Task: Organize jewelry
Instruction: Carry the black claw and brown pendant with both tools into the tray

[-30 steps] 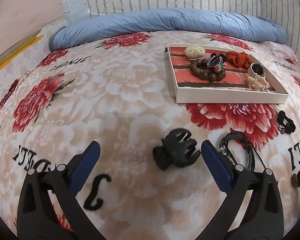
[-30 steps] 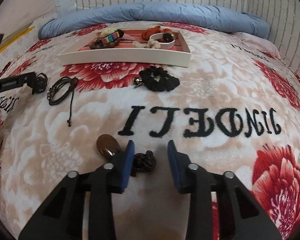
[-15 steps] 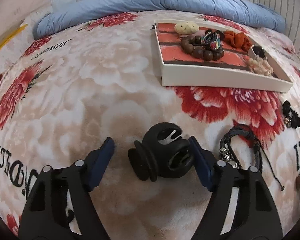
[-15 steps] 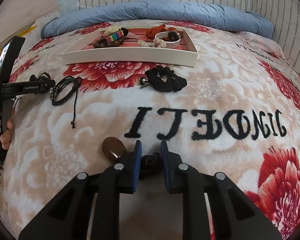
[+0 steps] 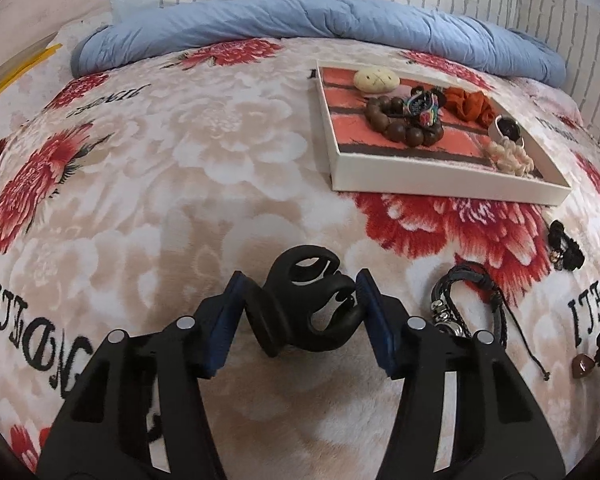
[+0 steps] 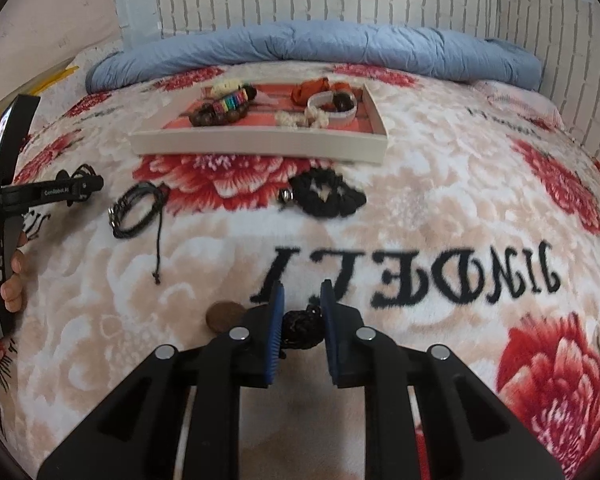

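Note:
My left gripper [image 5: 298,298] is shut on a black claw hair clip [image 5: 306,300] on the floral blanket. My right gripper [image 6: 302,312] is shut on a dark braided cord [image 6: 300,326], with its brown oval pendant [image 6: 224,316] just left of the left finger. The white tray [image 5: 440,182] with a pink lining holds a wooden bead bracelet [image 5: 400,124], an orange scrunchie [image 5: 470,106] and other pieces; it also shows in the right wrist view [image 6: 260,144]. A black cord bracelet [image 5: 464,300] lies right of the left gripper.
A black scrunchie [image 6: 326,194] lies in front of the tray. The cord bracelet [image 6: 138,210] and the other hand-held gripper [image 6: 40,196] are at the left. A rolled blue duvet [image 5: 320,30] and a brick wall lie behind.
Both grippers have closed: the left one moved forward and shut on the hair clip, the right one shut on the braided cord.

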### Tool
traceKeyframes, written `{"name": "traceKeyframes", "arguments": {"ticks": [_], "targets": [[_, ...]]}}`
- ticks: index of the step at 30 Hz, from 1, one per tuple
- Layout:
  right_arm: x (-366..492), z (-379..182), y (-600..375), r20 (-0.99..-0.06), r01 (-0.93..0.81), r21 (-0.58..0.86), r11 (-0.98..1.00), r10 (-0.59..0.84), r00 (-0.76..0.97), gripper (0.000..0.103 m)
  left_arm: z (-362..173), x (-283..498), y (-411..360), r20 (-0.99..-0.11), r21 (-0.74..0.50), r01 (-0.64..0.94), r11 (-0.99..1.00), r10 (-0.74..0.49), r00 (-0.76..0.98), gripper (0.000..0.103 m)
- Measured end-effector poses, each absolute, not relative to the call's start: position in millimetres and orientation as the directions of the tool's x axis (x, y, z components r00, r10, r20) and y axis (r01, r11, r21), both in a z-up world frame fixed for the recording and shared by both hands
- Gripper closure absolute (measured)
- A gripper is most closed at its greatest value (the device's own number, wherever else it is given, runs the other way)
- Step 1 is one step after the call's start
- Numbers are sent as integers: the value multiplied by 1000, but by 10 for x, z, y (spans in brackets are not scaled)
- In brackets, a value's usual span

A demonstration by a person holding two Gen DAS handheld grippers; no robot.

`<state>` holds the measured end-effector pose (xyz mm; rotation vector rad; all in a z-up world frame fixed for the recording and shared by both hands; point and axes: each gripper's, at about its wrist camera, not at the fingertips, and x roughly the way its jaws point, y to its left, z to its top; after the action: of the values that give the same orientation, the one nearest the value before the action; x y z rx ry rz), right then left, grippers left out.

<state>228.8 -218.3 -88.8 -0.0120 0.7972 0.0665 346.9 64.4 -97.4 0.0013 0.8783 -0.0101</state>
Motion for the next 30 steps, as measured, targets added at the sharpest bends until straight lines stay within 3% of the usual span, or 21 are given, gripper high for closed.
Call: {"name": "traceKeyframes", "arguments": {"ticks": [7, 17, 30], "targets": [[2353, -560, -2315, -671, -62, 43, 997, 74, 737, 84, -616, 3370, 528, -714, 48, 20, 999, 20, 700, 48], [2965, -1, -2523, -583, -62, 39, 997, 73, 810, 84, -8, 3627, 143, -626, 7, 58, 998, -41, 779, 48], [4168, -169, -2536, -571, -52, 52, 997, 72, 818, 84, -110, 4570, -118, -617, -39, 55, 998, -67, 784, 47]]}}
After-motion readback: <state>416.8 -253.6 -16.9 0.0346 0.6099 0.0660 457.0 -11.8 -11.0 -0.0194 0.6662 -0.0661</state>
